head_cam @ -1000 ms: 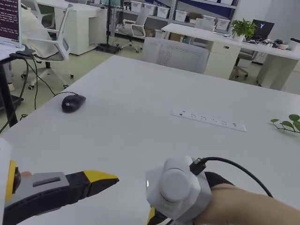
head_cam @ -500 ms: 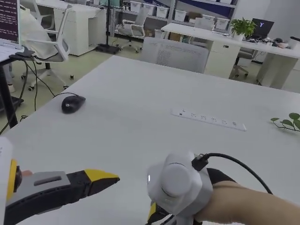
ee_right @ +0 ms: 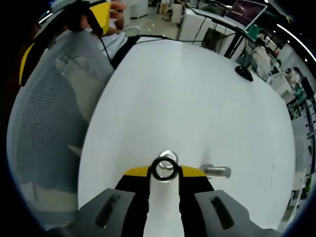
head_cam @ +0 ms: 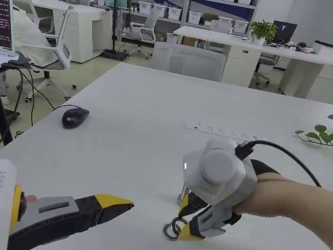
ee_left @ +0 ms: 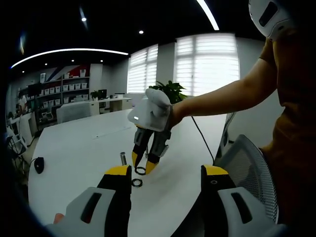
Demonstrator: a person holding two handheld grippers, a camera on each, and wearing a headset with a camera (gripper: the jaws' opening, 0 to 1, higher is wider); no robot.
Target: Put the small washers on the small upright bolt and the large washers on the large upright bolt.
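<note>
Here, washers (ee_right: 164, 169): two, one pinched in right gripper (ee_left: 141, 164), one on table (head_cam: 145, 120).
Bolts (ee_left: 123, 158): one, upright.
Left gripper (ee_left: 165, 175): jaws apart, empty.

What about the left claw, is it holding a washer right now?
No, the left claw stands wide open with nothing between its two yellow-tipped jaws.

No legible text or labels

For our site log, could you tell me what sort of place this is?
Probably an open-plan office or lab: a white worktable with a computer mouse, swivel chairs at other desks, and shelved storage bins.
</note>
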